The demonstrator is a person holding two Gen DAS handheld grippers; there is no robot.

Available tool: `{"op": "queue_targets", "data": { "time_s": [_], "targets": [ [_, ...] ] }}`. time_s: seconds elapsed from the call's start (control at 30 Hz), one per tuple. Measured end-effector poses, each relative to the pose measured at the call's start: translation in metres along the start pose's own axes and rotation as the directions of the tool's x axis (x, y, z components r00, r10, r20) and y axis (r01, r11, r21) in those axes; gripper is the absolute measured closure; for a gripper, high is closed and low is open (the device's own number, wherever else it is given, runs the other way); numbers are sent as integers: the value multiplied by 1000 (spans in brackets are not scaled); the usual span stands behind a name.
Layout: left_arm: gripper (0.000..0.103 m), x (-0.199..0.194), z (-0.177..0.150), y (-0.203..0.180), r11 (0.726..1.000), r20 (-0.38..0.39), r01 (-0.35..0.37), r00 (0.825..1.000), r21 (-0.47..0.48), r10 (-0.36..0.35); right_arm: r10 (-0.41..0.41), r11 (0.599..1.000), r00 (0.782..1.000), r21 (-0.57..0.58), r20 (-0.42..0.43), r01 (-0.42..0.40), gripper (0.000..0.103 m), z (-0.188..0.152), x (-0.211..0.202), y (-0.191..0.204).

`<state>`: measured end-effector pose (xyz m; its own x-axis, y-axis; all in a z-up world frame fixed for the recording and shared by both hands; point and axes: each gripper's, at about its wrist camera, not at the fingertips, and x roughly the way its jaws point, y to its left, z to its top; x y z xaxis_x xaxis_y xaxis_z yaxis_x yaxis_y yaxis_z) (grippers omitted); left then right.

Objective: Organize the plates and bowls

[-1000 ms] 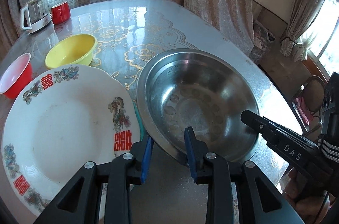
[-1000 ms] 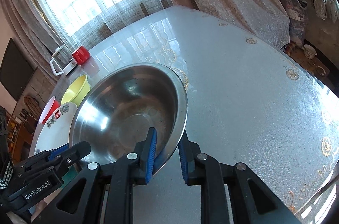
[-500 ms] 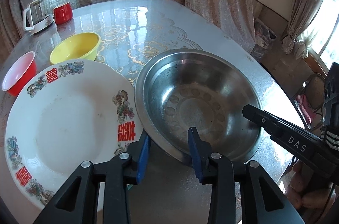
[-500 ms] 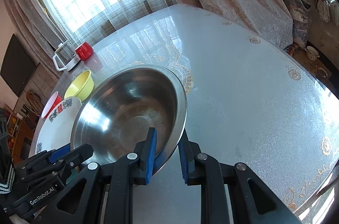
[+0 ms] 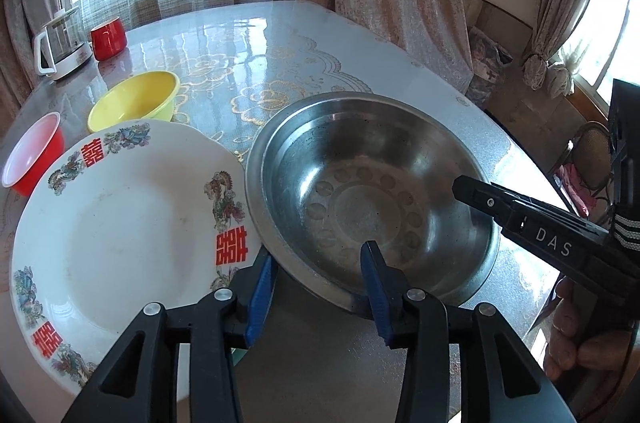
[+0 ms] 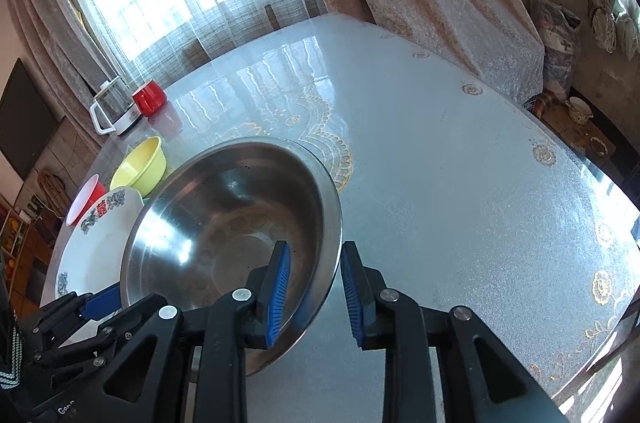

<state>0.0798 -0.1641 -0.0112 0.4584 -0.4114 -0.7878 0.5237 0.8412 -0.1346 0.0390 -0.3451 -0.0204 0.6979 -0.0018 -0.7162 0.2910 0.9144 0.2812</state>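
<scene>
Plates and bowls lie loose on the worktop [image 6: 460, 163], so by the look of it the sorting is barely begun. A wide steel bowl [image 5: 372, 191] sits at the near edge, and a white plate [image 5: 120, 223] with red characters lies at its 9 o'clock, the bowl's rim overlapping the plate's edge. At 11 o'clock from the plate stand a yellow bowl [image 5: 136, 101] and a red bowl [image 5: 34, 159], apart from each other and unstacked. Far off at 11 o'clock are a kettle [image 5: 60, 43] and a red mug [image 5: 108, 37].

The right tongs [image 6: 314, 287] are open, one blue finger inside the steel bowl and the other outside, straddling its rim with a gap on each side; they grip nothing. The left tongs [image 5: 316, 287] are also spread wide at the bowl's near rim, beside the plate's edge, one finger over the bowl's inside; whether they touch the rim cannot be told.

Nothing is stacked yet. Nesting the bowls and giving the plate its place appear to be left.
</scene>
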Motion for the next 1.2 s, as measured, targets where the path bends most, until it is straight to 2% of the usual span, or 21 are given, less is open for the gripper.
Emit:
{"op": "queue_targets", "data": {
  "time_s": [0.2, 0.27, 0.5, 0.63, 0.73, 0.9, 1.07, 1.2],
  "targets": [
    [56, -3, 0, 3, 1000, -20, 19, 1000, -2, -19, 3, 1000, 1000, 13, -6, -3, 77, 2, 2, -3],
    [50, -5, -2, 0, 1000, -23, 23, 999, 7, -23, -9, 1000, 1000, 13, -6, 9, 77, 1, 3, -5],
    [43, -19, -9, -7, 998, -3, 20, 1000, 57, -20, -17, 1000, 1000, 17, 0, 17, 77, -1, 4, -5],
    [39, -31, -14, -5, 996, 18, -5, 1000, 88, 3, 0, 1000, 1000, 28, 1, 0, 77, -1, 3, -6],
    [39, -38, -18, 3, 997, 13, 19, 1000, 75, -20, -1, 999, 1000, 33, -1, 1, 77, -1, 4, -7],
    [43, -59, -18, 26, 999, 68, 41, 997, 23, -42, -7, 999, 1000, 47, 23, 6, 77, 3, 0, -9],
    [51, -71, -12, 55, 999, 113, -4, 994, -39, 8, -27, 998, 998, 58, 55, 24, 75, 10, -5, -8],
    [57, -71, -7, 79, 995, 118, -41, 992, -90, 51, -39, 999, 996, 27, 83, 37, 75, 15, -10, 2]
  ]
}}
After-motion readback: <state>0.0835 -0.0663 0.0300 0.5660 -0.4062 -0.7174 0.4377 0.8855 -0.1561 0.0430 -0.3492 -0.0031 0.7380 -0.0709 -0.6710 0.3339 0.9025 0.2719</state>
